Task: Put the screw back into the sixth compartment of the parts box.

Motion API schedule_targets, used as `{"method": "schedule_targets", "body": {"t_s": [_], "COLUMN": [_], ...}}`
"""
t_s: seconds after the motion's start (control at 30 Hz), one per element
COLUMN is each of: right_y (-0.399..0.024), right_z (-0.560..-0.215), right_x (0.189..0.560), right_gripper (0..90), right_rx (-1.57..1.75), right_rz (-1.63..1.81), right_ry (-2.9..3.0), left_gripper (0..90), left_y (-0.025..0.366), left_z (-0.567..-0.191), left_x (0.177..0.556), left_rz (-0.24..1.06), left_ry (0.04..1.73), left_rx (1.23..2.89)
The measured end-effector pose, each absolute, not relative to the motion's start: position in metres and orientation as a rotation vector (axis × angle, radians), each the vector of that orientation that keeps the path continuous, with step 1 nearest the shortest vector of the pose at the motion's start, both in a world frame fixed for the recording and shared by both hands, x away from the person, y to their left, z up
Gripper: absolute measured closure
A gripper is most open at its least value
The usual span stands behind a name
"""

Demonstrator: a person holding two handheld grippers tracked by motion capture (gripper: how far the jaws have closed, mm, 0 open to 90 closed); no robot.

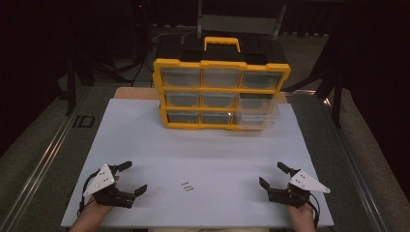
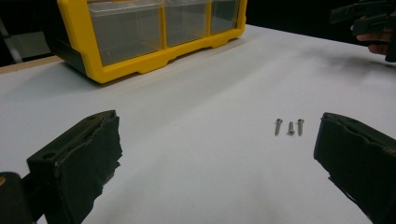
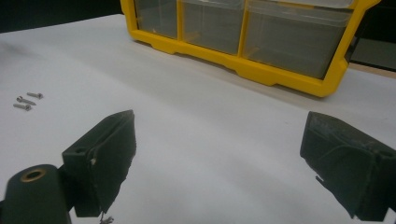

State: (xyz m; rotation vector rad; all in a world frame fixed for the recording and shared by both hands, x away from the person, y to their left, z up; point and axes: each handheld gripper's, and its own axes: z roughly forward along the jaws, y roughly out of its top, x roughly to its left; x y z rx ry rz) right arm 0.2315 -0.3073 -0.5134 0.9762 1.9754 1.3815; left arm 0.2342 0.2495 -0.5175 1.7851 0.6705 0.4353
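Your left gripper point(image 1: 131, 178) sits at the near left corner of the white surface point(image 1: 208, 145), held in your left hand point(image 1: 94, 209); its jaws stand wide apart with nothing between them. Your right gripper point(image 1: 271, 175) sits at the near right corner, held in your right hand point(image 1: 300, 213), and its jaws are likewise spread apart and empty. Three small screws point(image 1: 187, 185) lie side by side on the surface between the two grippers, close to the near edge and a little left of centre, well apart from both. In the left gripper view the screws point(image 2: 289, 126) lie ahead of the jaws, nearer the right-hand jaw, none touched by it, and your right gripper point(image 2: 369, 18) appears at the upper right. In the right gripper view the screws point(image 3: 27, 101) lie off to the far left, outside the gap of the jaws. A yellow organizer point(image 1: 221, 94) with clear drawers stands upright at the far side of the surface, its yellow handle point(image 1: 222, 43) on top. One clear drawer point(image 1: 257, 112) at its lower right stands pulled forward from the frame. In both gripper views the organizer's bottom row of drawers point(image 2: 126, 28) point(image 3: 294, 37) faces the jaws from well beyond them.
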Motion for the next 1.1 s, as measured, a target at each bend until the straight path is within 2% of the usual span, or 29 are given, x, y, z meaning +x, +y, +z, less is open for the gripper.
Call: {"method": "schedule_targets", "body": {"t_s": [0.67, 0.9, 1.07, 1.1], "right_y": [-0.303, -0.303, -0.302, -0.302], "right_z": [-0.513, -0.512, -0.511, -0.511], "right_x": [0.231, 0.23, 0.23, 0.23], "right_gripper": [10.5, 10.5, 10.5, 10.5], "right_rx": [0.902, 0.903, 0.908, 0.908], "right_rz": [1.474, 1.477, 1.487, 1.488], "right_ry": [1.959, 1.955, 1.958, 1.959], "left_gripper": [1.5, 1.5, 2.0, 2.7], "left_y": [0.244, 0.236, 0.225, 0.22], "left_z": [-0.517, -0.498, -0.483, -0.479], "left_x": [0.234, 0.23, 0.23, 0.231], "left_rz": [0.431, 0.45, 0.432, 0.424], "left_ry": [0.652, 0.658, 0.65, 0.647], "left_rx": [1.779, 1.69, 1.703, 1.746]}}
